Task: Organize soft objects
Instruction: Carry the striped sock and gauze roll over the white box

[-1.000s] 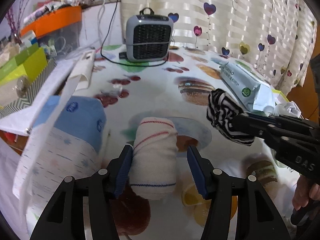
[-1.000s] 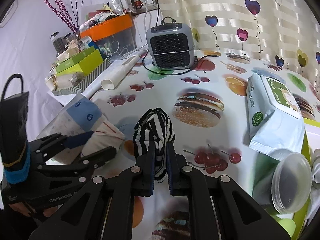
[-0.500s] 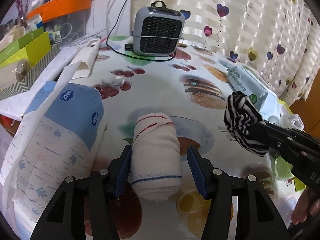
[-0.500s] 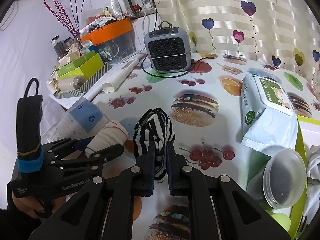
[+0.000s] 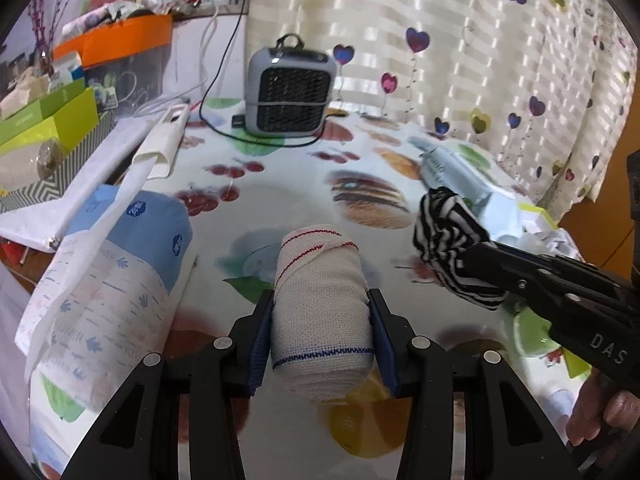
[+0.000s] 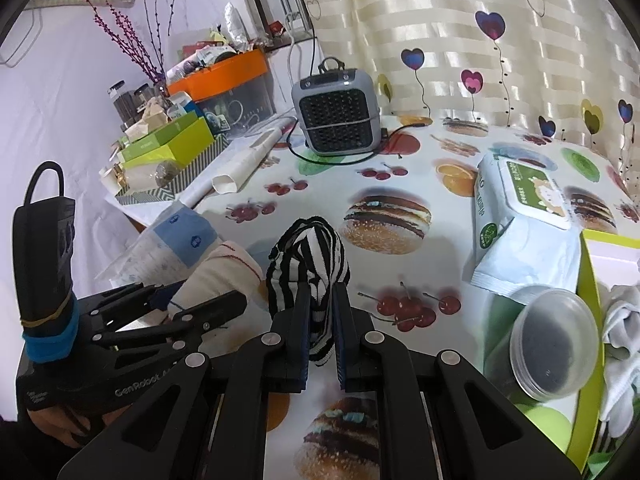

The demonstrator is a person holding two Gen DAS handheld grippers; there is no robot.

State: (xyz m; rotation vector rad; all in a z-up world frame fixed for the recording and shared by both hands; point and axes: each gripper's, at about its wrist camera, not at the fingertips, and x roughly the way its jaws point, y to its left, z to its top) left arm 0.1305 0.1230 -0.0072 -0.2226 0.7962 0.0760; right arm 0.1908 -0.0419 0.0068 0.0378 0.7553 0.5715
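My left gripper (image 5: 321,312) is shut on a rolled white cloth (image 5: 320,304) with red and blue stitched lines, held above the fruit-print tablecloth; it also shows in the right wrist view (image 6: 218,276). My right gripper (image 6: 321,300) is shut on a bundled black-and-white striped cloth (image 6: 310,256), which also shows at the right of the left wrist view (image 5: 450,236). The two grippers are side by side, the left one (image 6: 196,300) to the left of the right one.
A blue-and-white tissue pack (image 5: 108,280) lies at the left. A grey heater (image 5: 290,90) with its cable stands at the back. A wet-wipes pack (image 6: 520,216), a clear plastic tub (image 6: 554,344) and a green box (image 6: 588,320) with white cloth are on the right. Boxes crowd the back left.
My left gripper has closed on the rolled white cloth and lifted it off the table. The right gripper has kept hold of the striped cloth and risen slightly.
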